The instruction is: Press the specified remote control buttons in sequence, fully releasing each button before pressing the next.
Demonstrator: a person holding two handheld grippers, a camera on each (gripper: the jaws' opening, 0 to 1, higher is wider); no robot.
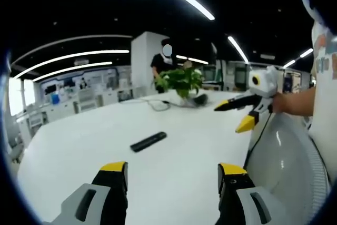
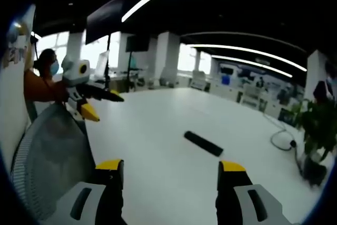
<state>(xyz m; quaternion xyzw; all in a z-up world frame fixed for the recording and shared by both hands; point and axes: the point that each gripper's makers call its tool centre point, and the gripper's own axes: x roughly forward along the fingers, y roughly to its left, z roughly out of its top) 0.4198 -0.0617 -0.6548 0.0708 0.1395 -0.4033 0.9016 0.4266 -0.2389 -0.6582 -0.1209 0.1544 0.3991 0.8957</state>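
Landmark: the remote (image 1: 148, 141) (image 2: 203, 143), flat and alone on the white table (image 1: 95, 146) (image 2: 158, 130)
Around remote: bare tabletop on every side; open from above
Near side: left gripper (image 1: 172, 175) and right gripper (image 2: 171, 172) sit well short of the remote, jaws spread; nothing lies between
Beyond remote: a cable (image 1: 155, 104) (image 2: 281, 138) and a plant (image 1: 181, 81) (image 2: 316, 130) stand well apart from it
Table edge: a mesh chair back (image 1: 289, 156) (image 2: 50, 151) rises well apart from the remote
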